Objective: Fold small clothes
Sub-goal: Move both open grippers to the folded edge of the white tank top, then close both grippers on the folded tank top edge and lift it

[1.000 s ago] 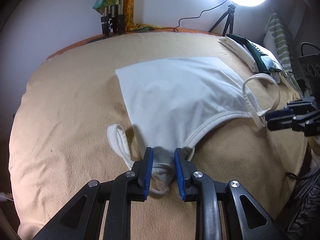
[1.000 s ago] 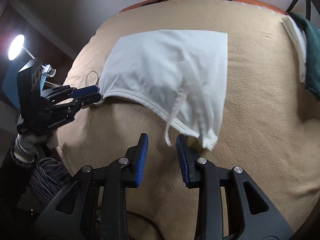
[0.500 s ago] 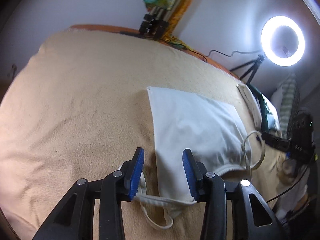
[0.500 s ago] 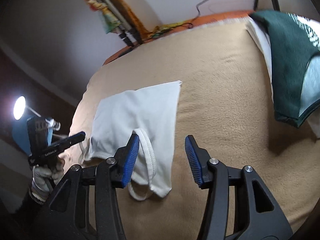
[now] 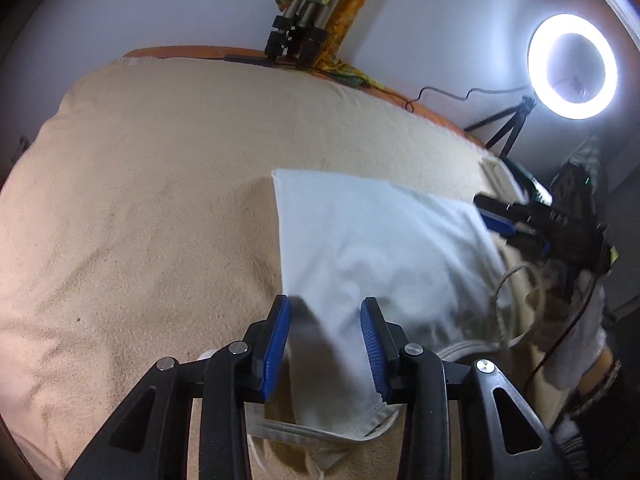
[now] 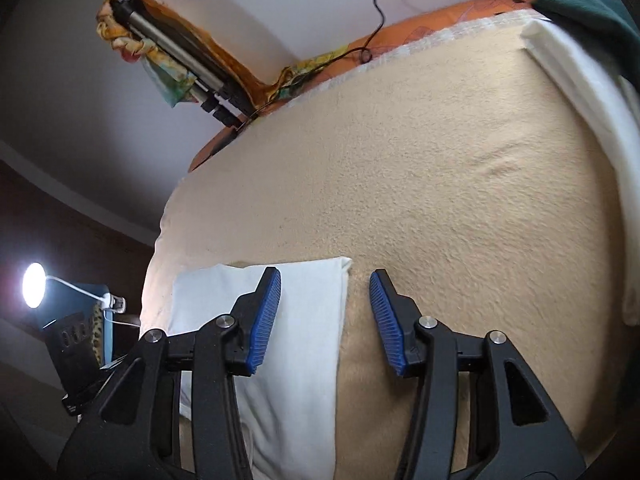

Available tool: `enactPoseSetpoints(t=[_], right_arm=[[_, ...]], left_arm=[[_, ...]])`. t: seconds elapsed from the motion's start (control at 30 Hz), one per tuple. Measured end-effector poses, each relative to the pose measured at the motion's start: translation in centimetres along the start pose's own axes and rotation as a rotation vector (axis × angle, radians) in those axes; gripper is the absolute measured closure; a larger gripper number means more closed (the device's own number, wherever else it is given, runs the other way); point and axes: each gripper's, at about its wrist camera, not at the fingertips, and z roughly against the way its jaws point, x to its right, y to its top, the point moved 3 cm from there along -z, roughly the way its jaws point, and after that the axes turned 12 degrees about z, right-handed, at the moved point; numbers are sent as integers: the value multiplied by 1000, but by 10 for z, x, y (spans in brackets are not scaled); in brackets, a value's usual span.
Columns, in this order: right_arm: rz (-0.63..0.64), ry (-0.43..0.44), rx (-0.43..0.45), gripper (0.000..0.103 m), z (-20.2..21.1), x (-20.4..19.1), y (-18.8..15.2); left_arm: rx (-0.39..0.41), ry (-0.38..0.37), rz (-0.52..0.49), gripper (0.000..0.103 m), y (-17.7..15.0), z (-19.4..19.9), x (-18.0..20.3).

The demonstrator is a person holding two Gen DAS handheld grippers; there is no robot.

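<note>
A small white strappy top (image 5: 380, 240) lies folded on the beige blanket (image 5: 160, 200). My left gripper (image 5: 325, 304) hovers over its near left edge. The jaws are closing, with cloth under and between them, but the blue pads do not press it. A strap (image 5: 304, 436) trails below the fingers. My right gripper (image 5: 496, 216) sits at the top's far right side. In the right wrist view the right gripper (image 6: 325, 276) stands open astride the right edge of the top (image 6: 304, 340), gripping nothing.
A folded white and green clothes pile (image 6: 580, 80) lies at the blanket's right edge. A ring light (image 5: 572, 66) on a tripod stands behind, with a cable. Folded tripod legs (image 5: 292, 36) lean at the wall. A small lamp (image 6: 34, 290) glows beyond the left edge.
My left gripper let go of the strap end, widened and rolled. The right gripper widened and swept along to the top's far right corner. The strap corner now lies folded over the top.
</note>
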Motion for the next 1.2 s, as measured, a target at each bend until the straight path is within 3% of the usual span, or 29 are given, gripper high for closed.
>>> enactPoseSetpoints(t=[0.03,0.1,0.13,0.2,0.3,0.4,0.53,0.57,0.6,0.67,0.87,1.1,1.2], right_arm=[[10,1,-3,57,-2,-1,2],[37,-6,-13,85,-6,-4,3],[46,-20,-21,92,-8,-3,3],[58,-28,-23,98,-9,-3,2],[43,-143,-11,99,-5,7,4],[-26,-162,34,99,10,19,5],[-89,-80,15,96,30,22,-1],[-85,-67,6,85,34,19,-5],[-73,-63,-2,68,39,16,-10],[-55,-52,-13,55,44,12,-19],[-78,51,-62,55,47,21,-53],[-159,210,-51,60,39,27,-59],[-136,229,-70,62,28,16,-62]], left_arm=[[2,12,-12,67,-1,-2,0],[2,19,-17,67,-2,-4,-1],[4,22,-18,67,-2,-5,-2],[12,32,-32,67,-2,-6,0],[20,45,-53,66,-4,-6,1],[26,40,-33,65,-3,-3,-1],[35,20,3,59,1,4,-7],[31,12,16,55,2,5,-10],[25,4,30,53,3,6,-12],[19,-12,57,52,5,6,-16],[-29,-112,195,52,13,1,-30],[-73,-224,291,53,24,-9,-35],[-75,-245,299,58,27,-13,-33]])
